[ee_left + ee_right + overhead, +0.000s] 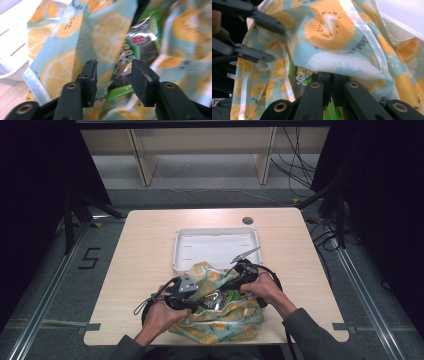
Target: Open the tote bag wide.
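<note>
A person works at a pale wooden bench (145,270) with a gripper in each hand, busy with a lemon-print bag (220,320) that lies crumpled at the near edge, just in front of a shallow white tray (215,245). A dark snack packet (140,47) with green lettering sits inside the bag's mouth.

The right gripper (331,82) has its jaws pressed together on a fold of the bag's film and holds that side of the opening up. Whether the green edge of the packet is also caught between them cannot be told. The left gripper (113,72) stands about half open, its jaws on either side of the packet's crinkled corner, with the bag's lemon-print film lying against the jaw on the left of its view; neither pad clearly presses on anything, so it holds nothing.

The step in hand looks like getting the packet and the bag sorted: one side pinned open, the other hand free to reposition. The next move probably calls for the left gripper to settle on one target, either the bag's free lip to widen the mouth or the packet itself. The slippery, layered film makes it easy to pinch both at once, so the jaws should close on a single clear edge.
</note>
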Demonstrator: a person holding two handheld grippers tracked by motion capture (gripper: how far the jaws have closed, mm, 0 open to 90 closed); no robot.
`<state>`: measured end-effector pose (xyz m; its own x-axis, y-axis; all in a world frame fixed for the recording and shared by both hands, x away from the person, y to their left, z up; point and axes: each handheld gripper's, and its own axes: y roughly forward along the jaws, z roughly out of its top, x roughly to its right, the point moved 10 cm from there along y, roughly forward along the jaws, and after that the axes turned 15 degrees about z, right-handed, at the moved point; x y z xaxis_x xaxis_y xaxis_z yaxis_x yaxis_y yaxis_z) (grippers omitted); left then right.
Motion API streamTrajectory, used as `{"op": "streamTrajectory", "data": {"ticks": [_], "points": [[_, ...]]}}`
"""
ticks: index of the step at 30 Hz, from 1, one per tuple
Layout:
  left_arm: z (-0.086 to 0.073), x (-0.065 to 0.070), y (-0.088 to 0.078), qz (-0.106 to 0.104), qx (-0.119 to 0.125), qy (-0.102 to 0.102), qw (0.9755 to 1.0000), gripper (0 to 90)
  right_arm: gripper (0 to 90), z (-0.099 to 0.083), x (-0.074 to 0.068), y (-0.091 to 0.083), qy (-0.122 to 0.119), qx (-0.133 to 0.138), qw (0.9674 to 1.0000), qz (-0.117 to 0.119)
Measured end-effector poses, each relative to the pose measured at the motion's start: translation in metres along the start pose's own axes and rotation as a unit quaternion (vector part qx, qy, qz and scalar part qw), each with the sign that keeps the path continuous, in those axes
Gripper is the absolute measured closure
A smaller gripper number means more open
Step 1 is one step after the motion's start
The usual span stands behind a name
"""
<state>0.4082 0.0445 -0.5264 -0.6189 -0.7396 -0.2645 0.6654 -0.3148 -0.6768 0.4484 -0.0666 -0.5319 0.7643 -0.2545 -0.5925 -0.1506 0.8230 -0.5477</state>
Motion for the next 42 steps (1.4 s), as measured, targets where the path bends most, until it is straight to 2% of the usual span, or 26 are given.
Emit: {"op": "streamTrajectory", "data": {"ticks": [1, 2, 3, 5, 7, 9, 11, 12, 14, 17, 18, 19, 21, 23, 24, 25, 29, 31, 32, 33, 34, 36, 39, 40, 41, 42], "points": [[0.0, 0.0, 0.0, 0.0, 0.0, 0.0, 1.0, 50.8, 89.0, 0.0, 0.0, 0.0, 0.0, 0.0, 1.0, 0.0], [0.003, -0.001, 0.007, 0.019, 0.0, 0.02, 0.9996, 52.5, 89.0, 0.001, 0.0, 0.001, -0.004, 0.001, 1.0, -0.001], [0.004, -0.002, 0.01, 0.027, -0.002, 0.027, 0.9993, 54.6, 89.0, 0.0, 0.0, 0.0, -0.004, -0.002, 0.9999, -0.01], [0.008, -0.005, 0.018, 0.042, 0.004, 0.039, 0.9983, 66.5, 89.0, 0.0, -0.002, 0.0, -0.007, -0.006, 0.9999, -0.011], [0.012, -0.012, 0.022, 0.045, 0.009, 0.048, 0.9978, 83.5, 89.0, 0.0, -0.002, 0.0, -0.013, -0.01, 0.9997, -0.016], [0.013, -0.014, 0.022, 0.044, 0.012, 0.041, 0.9981, 88.7, 89.0, -0.001, -0.003, -0.001, -0.018, -0.013, 0.9996, -0.019], [0.019, -0.032, 0.022, 0.054, 0.013, 0.018, 0.9983, 89.5, 89.0, -0.002, -0.005, -0.003, -0.027, -0.02, 0.9992, -0.023], [0.02, -0.038, 0.022, 0.057, 0.018, 0.02, 0.998, 89.5, 89.0, -0.004, -0.007, -0.002, -0.031, -0.025, 0.999, -0.018], [0.021, -0.048, 0.026, 0.057, 0.016, 0.0, 0.9982, 89.6, 89.0, -0.006, -0.01, -0.003, -0.037, -0.029, 0.9986, -0.022], [0.016, -0.056, 0.035, 0.053, 0.005, -0.002, 0.9986, 89.5, 89.0, -0.007, -0.013, -0.005, -0.046, -0.037, 0.9978, -0.028], [0.014, -0.057, 0.038, 0.051, -0.002, -0.013, 0.9986, 89.5, 89.0, -0.007, -0.013, -0.004, -0.057, -0.039, 0.9972, -0.029], [0.012, -0.06, 0.042, 0.051, -0.002, -0.018, 0.9985, 89.5, 89.0, -0.007, -0.015, -0.004, -0.053, -0.04, 0.9974, -0.028], [0.01, -0.064, 0.045, 0.056, -0.007, -0.029, 0.998, 89.4, 89.0, -0.007, -0.018, -0.003, -0.062, -0.045, 0.9967, -0.026], [0.008, -0.063, 0.048, 0.048, -0.01, -0.041, 0.9979, 89.1, 89.0, -0.009, -0.02, -0.003, -0.066, -0.051, 0.9961, -0.03], [0.008, -0.063, 0.048, 0.048, -0.01, -0.041, 0.9979, 88.6, 89.0, -0.009, -0.02, -0.003, -0.066, -0.051, 0.9961, -0.03], [0.005, -0.054, 0.047, 0.034, -0.016, -0.039, 0.9985, 87.5, 89.0, -0.01, -0.022, -0.003, -0.07, -0.057, 0.9955, -0.03], [-0.003, -0.047, 0.043, 0.018, -0.028, -0.027, 0.9991, 81.7, 89.0, -0.011, -0.028, -0.005, -0.089, -0.061, 0.9939, -0.026], [-0.005, -0.047, 0.043, 0.017, -0.031, -0.026, 0.999, 81.3, 89.1, -0.011, -0.029, -0.007, -0.084, -0.06, 0.9941, -0.033], [-0.008, -0.047, 0.042, 0.013, -0.038, -0.04, 0.9984, 81.1, 89.0, -0.01, -0.031, -0.009, -0.088, -0.057, 0.9939, -0.033], [-0.008, -0.048, 0.042, 0.015, -0.036, -0.043, 0.9983, 81.2, 89.0, -0.008, -0.032, -0.011, -0.092, -0.053, 0.9938, -0.034], [-0.008, -0.048, 0.042, 0.015, -0.036, -0.043, 0.9983, 82.3, 89.0, -0.008, -0.032, -0.011, -0.092, -0.053, 0.9938, -0.034], [-0.009, -0.048, 0.043, 0.013, -0.037, -0.04, 0.9984, 83.8, 89.0, -0.004, -0.034, -0.015, -0.108, -0.044, 0.9927, -0.031], [-0.009, -0.049, 0.045, 0.013, -0.036, -0.034, 0.9987, 84.0, 89.1, -0.001, -0.037, -0.02, -0.107, -0.037, 0.993, -0.035], [-0.01, -0.05, 0.044, 0.013, -0.04, -0.028, 0.9987, 83.5, 89.1, 0.001, -0.037, -0.02, -0.117, -0.031, 0.992, -0.035], [-0.011, -0.05, 0.044, 0.012, -0.04, -0.026, 0.9988, 83.0, 89.1, 0.002, -0.038, -0.022, -0.116, -0.03, 0.9921, -0.035], [-0.011, -0.048, 0.044, 0.012, -0.042, -0.035, 0.9984, 82.7, 89.1, 0.003, -0.039, -0.024, -0.111, -0.029, 0.9927, -0.037]]}}
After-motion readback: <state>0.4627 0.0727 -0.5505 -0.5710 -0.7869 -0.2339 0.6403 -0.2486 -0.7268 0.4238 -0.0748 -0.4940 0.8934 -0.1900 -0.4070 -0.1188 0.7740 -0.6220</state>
